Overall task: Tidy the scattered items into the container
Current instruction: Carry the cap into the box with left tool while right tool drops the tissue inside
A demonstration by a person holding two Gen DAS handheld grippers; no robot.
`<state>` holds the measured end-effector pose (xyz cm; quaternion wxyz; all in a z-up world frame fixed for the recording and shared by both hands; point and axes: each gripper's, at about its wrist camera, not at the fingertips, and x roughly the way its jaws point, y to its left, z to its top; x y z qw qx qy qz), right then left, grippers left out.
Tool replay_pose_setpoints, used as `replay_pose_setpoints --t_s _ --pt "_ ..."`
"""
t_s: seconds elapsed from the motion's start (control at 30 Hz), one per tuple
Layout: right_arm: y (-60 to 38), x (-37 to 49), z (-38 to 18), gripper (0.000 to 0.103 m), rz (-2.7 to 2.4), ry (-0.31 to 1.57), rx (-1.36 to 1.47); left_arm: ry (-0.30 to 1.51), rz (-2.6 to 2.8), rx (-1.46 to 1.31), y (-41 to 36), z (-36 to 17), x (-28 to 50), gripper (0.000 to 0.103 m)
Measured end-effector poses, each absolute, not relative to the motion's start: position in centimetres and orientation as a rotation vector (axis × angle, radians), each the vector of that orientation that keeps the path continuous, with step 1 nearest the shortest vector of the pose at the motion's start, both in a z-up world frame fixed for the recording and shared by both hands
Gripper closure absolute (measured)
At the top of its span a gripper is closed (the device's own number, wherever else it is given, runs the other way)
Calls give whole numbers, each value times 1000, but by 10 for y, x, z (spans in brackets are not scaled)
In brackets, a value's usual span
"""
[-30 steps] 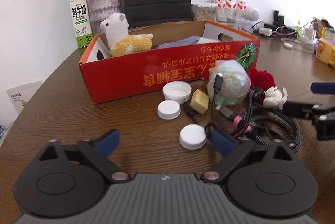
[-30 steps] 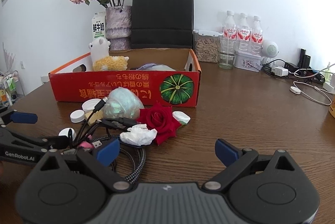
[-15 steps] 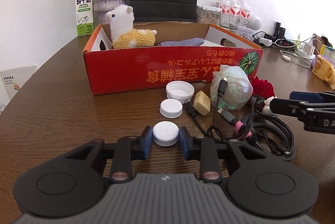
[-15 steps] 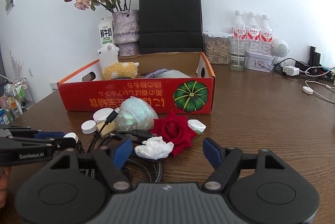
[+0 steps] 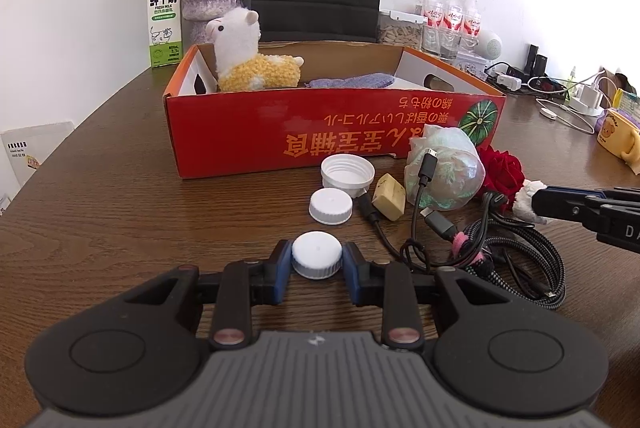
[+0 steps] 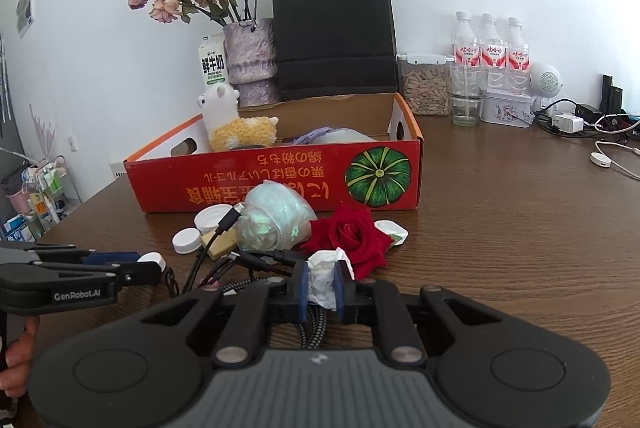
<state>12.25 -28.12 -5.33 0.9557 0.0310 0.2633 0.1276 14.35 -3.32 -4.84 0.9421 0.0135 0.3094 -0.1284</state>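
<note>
A red cardboard box (image 5: 280, 131) stands open on the table with a plush alpaca (image 5: 248, 55) and a purple cloth inside; it also shows in the right wrist view (image 6: 280, 171). My left gripper (image 5: 317, 262) is shut on a white bottle cap (image 5: 317, 258). My right gripper (image 6: 322, 288) is shut on a crumpled white tissue (image 6: 324, 278). In front of the box lie two more caps (image 5: 331, 204), a beige block (image 5: 389, 196), a plastic-wrapped ball (image 5: 444, 171), a red rose (image 6: 348, 234) and tangled cables (image 5: 508, 260).
Behind the box stand a milk carton (image 5: 163, 19), a vase of dried flowers (image 6: 250, 59), a black paper bag (image 6: 334, 31), water bottles (image 6: 490, 51) and a jar. Chargers and cords (image 6: 592, 123) lie at the far right. A yellow mug (image 5: 618, 141) stands at the right edge.
My left gripper closed on the white cap and keeps hold of it. My right gripper moved left over the pile and closed on the tissue.
</note>
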Motion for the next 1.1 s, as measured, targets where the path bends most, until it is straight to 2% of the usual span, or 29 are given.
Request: replay_pose_setpoints --t_s 0.2,0.6,1.1 --pt "-283 117 -46 91 260 504 62 614 -248 -9 -26 -42 140 74" --pt "-273 125 -12 91 286 412 10 450 -224 -17 -17 14 143 75" --pt "-240 219 40 91 297 318 22 310 -225 -45 -41 72 207 74"
